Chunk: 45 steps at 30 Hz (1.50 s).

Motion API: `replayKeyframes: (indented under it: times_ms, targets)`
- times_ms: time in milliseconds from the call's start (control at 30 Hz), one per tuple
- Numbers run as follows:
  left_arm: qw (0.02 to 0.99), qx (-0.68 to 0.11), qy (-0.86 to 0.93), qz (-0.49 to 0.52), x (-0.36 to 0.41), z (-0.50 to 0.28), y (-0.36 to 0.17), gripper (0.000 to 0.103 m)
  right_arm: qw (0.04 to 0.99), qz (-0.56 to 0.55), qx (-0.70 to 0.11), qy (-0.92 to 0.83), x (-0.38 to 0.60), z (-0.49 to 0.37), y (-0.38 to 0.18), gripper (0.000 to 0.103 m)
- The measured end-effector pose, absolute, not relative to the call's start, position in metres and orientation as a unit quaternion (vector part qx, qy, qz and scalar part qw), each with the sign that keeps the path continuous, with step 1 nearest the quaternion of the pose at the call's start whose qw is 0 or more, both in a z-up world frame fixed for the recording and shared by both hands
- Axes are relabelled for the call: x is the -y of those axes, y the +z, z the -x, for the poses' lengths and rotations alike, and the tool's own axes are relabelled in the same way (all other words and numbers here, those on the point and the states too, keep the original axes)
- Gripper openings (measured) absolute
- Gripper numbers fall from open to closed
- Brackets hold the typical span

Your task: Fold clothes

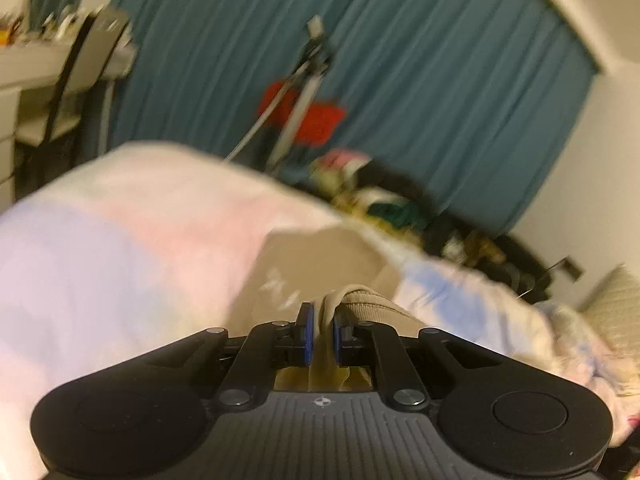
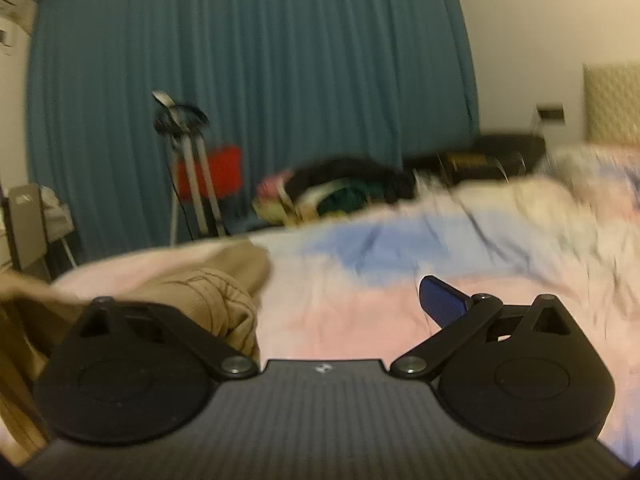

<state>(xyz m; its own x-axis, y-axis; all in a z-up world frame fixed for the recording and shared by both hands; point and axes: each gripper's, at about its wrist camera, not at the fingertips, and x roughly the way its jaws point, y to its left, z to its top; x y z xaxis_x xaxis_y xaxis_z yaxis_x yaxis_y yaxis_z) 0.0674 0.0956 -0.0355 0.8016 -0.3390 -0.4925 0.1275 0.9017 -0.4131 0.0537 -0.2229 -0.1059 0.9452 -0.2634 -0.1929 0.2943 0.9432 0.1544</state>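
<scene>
A tan garment point(image 1: 316, 256) lies on the pink and blue bed cover point(image 1: 120, 248). A bunched, ribbed edge of it rises between the blue pads point(image 1: 306, 324) of my left gripper point(image 1: 321, 326), which is shut on that fold. In the right wrist view the same tan garment point(image 2: 208, 296) sits crumpled at the left, over the left finger of my right gripper point(image 2: 320, 304). That gripper stands wide open above the bed cover point(image 2: 340, 308), its right blue pad point(image 2: 442, 300) bare. Nothing lies between its fingers.
A teal curtain point(image 2: 240, 80) hangs behind the bed. Beyond the far bed edge stand a tripod point(image 2: 192, 184), a red object point(image 2: 224, 172) and a dark pile of clothes point(image 2: 344, 188). A desk and chair point(image 1: 72, 80) are at the left, a padded headboard point(image 2: 612, 104) at the right.
</scene>
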Motion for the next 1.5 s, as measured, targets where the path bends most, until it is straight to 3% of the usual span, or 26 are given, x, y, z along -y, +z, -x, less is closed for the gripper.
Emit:
replayKeyframes:
  times_ms: [133, 200, 267, 400, 700, 867, 1167, 1500]
  targets:
    - [0.921, -0.355, -0.097, 0.127, -0.089, -0.078, -0.050, 0.024, 0.987, -0.073, -0.081, -0.119, 0.216, -0.059, -0.108, 0.103]
    - [0.920, -0.371, -0.092, 0.089, -0.081, -0.076, -0.052, 0.050, 0.988, -0.071, -0.082, -0.111, 0.214, -0.061, -0.107, 0.103]
    - [0.921, -0.375, -0.094, 0.056, -0.075, -0.072, -0.054, 0.065, 0.989, -0.072, -0.081, -0.100, 0.213, -0.062, -0.105, 0.103]
    - [0.927, -0.360, -0.102, -0.005, -0.058, -0.056, -0.059, 0.083, 0.991, -0.070, -0.079, -0.085, 0.211, -0.065, -0.100, 0.103]
    - [0.965, -0.234, -0.023, -0.117, -0.014, -0.046, -0.062, 0.091, 0.991, -0.082, -0.077, -0.071, 0.212, -0.060, -0.101, 0.103]
    - [0.973, -0.208, 0.053, -0.084, -0.027, -0.061, -0.062, 0.092, 0.990, -0.088, -0.078, -0.081, 0.214, -0.060, -0.101, 0.103]
    - [0.979, -0.177, 0.046, 0.088, -0.102, -0.007, -0.009, 0.094, 0.990, -0.078, -0.077, -0.094, 0.214, -0.055, -0.103, 0.103]
    - [0.939, -0.341, -0.008, -0.054, -0.073, -0.025, -0.052, 0.093, 0.988, -0.077, -0.041, -0.126, 0.217, -0.043, -0.094, 0.103]
